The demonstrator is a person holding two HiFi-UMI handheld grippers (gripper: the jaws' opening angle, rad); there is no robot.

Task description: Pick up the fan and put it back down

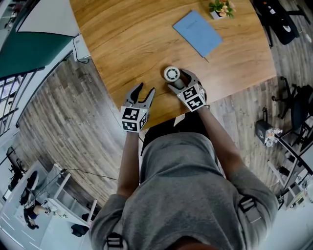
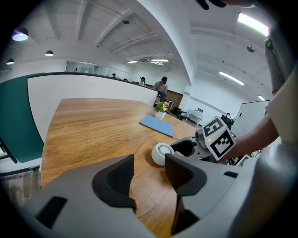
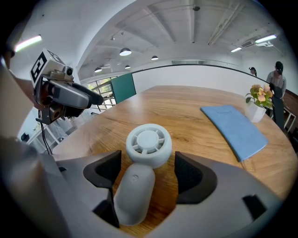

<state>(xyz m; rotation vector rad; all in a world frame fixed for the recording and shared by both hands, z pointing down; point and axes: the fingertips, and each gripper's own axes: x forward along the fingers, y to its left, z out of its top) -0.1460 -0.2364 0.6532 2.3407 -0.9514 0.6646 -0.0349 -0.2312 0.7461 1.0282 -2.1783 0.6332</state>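
Note:
A small white hand-held fan (image 1: 171, 74) lies flat on the wooden table (image 1: 127, 44) near its front edge, round head pointing away from me. My right gripper (image 1: 182, 80) straddles the fan's handle. In the right gripper view the fan (image 3: 148, 144) lies between the jaws of that gripper (image 3: 146, 174); the handle sits close to the left pad and a clear gap shows at the right pad, so it stands open. My left gripper (image 1: 145, 90) hovers open and empty to the fan's left. From the left gripper view (image 2: 149, 174), the fan (image 2: 162, 153) lies just beyond its jaws.
A blue notebook (image 1: 198, 32) lies further back on the table, with a small potted flower (image 1: 221, 8) behind it. The table's curved front edge (image 1: 161, 117) runs just under both grippers. Office chairs (image 1: 293, 105) and equipment stand on the floor to the right.

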